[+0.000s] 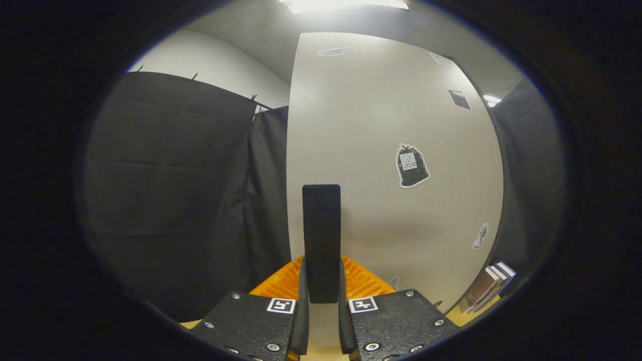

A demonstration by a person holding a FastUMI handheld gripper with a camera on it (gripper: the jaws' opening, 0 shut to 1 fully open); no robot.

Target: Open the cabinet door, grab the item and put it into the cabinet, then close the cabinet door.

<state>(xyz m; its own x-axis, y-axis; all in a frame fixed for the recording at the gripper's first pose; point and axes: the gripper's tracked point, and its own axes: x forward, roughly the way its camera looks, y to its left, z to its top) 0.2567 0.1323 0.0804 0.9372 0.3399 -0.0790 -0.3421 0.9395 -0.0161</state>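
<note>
Gripping a tall, flat black rectangular handle [321, 240], the gripper [321, 281] has its two fingers [302, 311] drawn in close, one pressing each side of the handle's lower part, with no gap left on either side. The handle stands upright at twelve o'clock from the fingertips and is fixed near the left edge of a broad, smooth off-white cabinet door [391, 150], which spreads from there toward one and two o'clock. On the door's face, at about two o'clock from the handle's top, sits a sticker shaped like a dark tied sack [412, 165]; a smaller pale sticker [480, 236] lies lower, near three o'clock, and a small dark square sticker [459, 99] sits high up near the door's right edge. Beyond the door's lower right corner, at about four o'clock from the handle, a few thin books or boxes [494, 283] lean together. Black cloth [170, 190] hangs at nine o'clock.
</note>
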